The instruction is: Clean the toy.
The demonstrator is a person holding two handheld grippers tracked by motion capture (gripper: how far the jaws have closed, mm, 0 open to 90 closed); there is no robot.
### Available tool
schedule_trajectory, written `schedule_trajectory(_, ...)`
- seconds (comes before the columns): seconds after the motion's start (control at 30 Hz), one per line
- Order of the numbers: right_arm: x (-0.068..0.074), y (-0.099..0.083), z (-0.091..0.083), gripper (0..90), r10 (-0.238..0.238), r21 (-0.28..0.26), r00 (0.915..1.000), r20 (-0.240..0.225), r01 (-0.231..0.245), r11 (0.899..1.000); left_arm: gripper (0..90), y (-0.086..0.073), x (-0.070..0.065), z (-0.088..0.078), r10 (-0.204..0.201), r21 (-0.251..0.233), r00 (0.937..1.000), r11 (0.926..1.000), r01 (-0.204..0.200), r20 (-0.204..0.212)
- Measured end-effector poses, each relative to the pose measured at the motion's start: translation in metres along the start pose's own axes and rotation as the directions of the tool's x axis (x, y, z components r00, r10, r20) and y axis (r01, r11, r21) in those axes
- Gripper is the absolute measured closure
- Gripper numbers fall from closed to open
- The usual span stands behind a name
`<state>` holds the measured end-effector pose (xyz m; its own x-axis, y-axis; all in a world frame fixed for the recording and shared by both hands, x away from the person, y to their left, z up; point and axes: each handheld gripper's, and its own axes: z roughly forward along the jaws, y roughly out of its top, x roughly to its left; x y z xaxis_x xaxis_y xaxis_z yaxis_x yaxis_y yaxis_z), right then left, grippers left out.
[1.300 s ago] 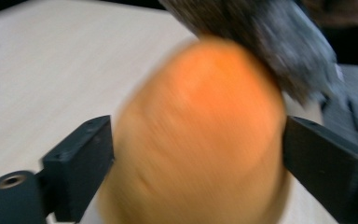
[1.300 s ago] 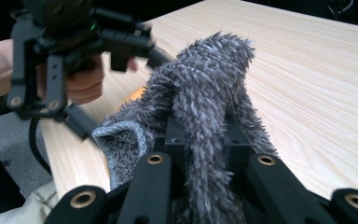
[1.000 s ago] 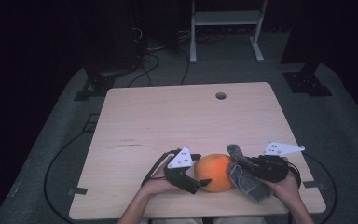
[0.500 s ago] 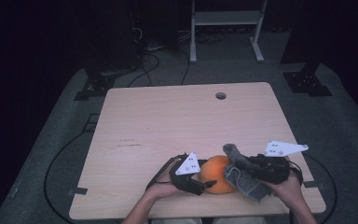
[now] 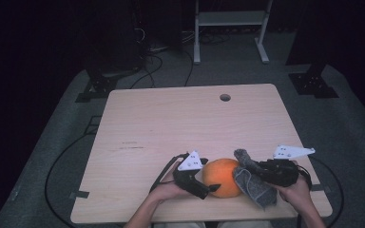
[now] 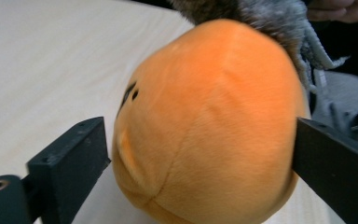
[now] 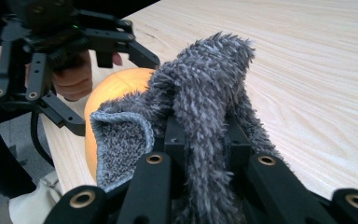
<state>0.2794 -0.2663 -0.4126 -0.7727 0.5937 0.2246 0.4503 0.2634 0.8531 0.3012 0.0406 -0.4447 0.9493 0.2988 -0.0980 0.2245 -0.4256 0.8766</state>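
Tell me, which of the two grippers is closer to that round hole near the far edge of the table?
Right. The right gripper, clamping a grey fuzzy cloth, sits almost straight below the hole; the left gripper, astride the orange plush ball, lies farther toward the near edge.

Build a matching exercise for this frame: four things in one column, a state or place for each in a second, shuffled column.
1 left claw
2 right claw
3 orange plush ball
4 cable hole

a far edge of the table
b shut on the grey fuzzy cloth
c jaws spread either side of the ball
d between both claws

Pairs: 1-c, 2-b, 3-d, 4-a
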Motion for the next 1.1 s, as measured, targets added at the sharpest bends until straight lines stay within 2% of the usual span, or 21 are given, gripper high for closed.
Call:
schedule_trajectory(0.07,-0.001,-0.001,0.000,75.9,0.002,0.003,1.0000,0.003,-0.002,1.000,13.5,-0.002,-0.003,0.002,0.027,-0.015,0.9996,0.9995,-0.026,0.011)
schedule_trajectory(0.13,-0.001,-0.001,-0.002,76.0,0.009,0.006,0.9999,0.008,-0.009,1.000,22.6,0.001,-0.008,0.000,0.050,-0.025,0.9985,0.9984,-0.051,-0.019)
schedule_trajectory(0.2,0.000,0.003,-0.006,76.2,0.011,-0.009,0.9998,0.017,-0.011,1.000,28.0,0.007,-0.010,-0.006,0.078,-0.035,0.9962,0.9962,-0.080,-0.038)
schedule_trajectory(0.27,0.010,0.014,-0.011,76.4,-0.023,-0.046,0.9992,0.033,0.024,0.999,30.7,0.015,-0.014,-0.015,0.123,-0.046,0.9898,0.9908,-0.127,-0.072)
schedule_trajectory(0.3,0.019,0.022,-0.012,76.4,-0.045,-0.075,0.9989,0.011,0.045,0.996,30.8,0.018,-0.015,-0.018,0.132,-0.041,0.9883,0.9900,-0.135,-0.077)
schedule_trajectory(0.33,0.025,0.026,-0.012,76.4,-0.057,-0.085,0.9984,-0.002,0.057,0.995,30.8,0.020,-0.016,-0.021,0.143,-0.034,0.9859,0.9886,-0.147,-0.087)
schedule_trajectory(0.37,0.036,0.033,-0.008,76.4,-0.089,-0.098,0.9957,-0.025,0.086,0.991,30.9,0.021,-0.017,-0.022,0.150,-0.038,0.9846,0.9874,-0.154,-0.091)
schedule_trajectory(0.43,0.050,0.041,0.002,76.3,-0.133,-0.091,0.9899,-0.049,0.128,0.988,31.1,0.022,-0.018,-0.025,0.151,-0.038,0.9842,0.9872,-0.155,-0.093)
schedule_trajectory(0.5,0.060,0.044,0.015,76.2,-0.172,-0.058,0.9846,-0.029,0.170,0.984,31.4,0.023,-0.017,-0.031,0.149,-0.044,0.9841,0.9871,-0.154,-0.097)
schedule_trajectory(0.53,0.060,0.044,0.019,76.2,-0.174,-0.050,0.9846,-0.017,0.173,0.984,31.6,0.024,-0.016,-0.034,0.155,-0.041,0.9822,0.9863,-0.160,-0.106)
schedule_trajectory(0.63,0.048,0.034,0.027,76.2,-0.117,-0.028,0.9931,0.008,0.117,0.993,31.8,0.024,-0.012,-0.042,0.147,-0.040,0.9820,0.9875,-0.152,-0.119)
schedule_trajectory(0.7,0.035,0.021,0.033,76.2,-0.066,-0.009,0.9977,0.013,0.067,0.998,31.8,0.024,-0.009,-0.045,0.124,-0.049,0.9835,0.9902,-0.131,-0.132)
schedule_trajectory(0.77,0.025,0.012,0.034,76.3,-0.029,0.017,0.9990,0.034,0.028,0.999,31.8,0.024,-0.006,-0.048,0.108,-0.055,0.9853,0.9918,-0.116,-0.132)
schedule_trajectory(0.8,0.023,0.011,0.032,76.3,-0.013,0.008,0.9996,0.027,0.013,1.000,31.8,0.024,-0.005,-0.048,0.108,-0.050,0.9853,0.9920,-0.116,-0.132)
schedule_trajectory(0.87,0.028,0.018,0.026,76.3,-0.025,-0.034,0.9997,0.007,0.025,0.999,31.8,0.025,-0.006,-0.047,0.108,-0.040,0.9855,0.9927,-0.114,-0.131)
schedule_trajectory(0.93,0.039,0.027,0.022,76.3,-0.045,-0.083,0.9983,-0.036,0.042,0.996,31.8,0.025,-0.007,-0.044,0.113,-0.033,0.9858,0.9924,-0.118,-0.124)
schedule_trajectory(1.03,0.050,0.031,0.026,76.2,-0.084,-0.088,0.9959,-0.035,0.080,0.993,31.8,0.030,-0.013,-0.045,0.109,-0.053,0.9860,0.9918,-0.117,-0.126)
schedule_trajectory(1.1,0.046,0.026,0.029,76.2,-0.056,-0.093,0.9978,-0.036,0.052,0.994,31.7,0.030,-0.015,-0.044,0.106,-0.055,0.9840,0.9918,-0.115,-0.143)
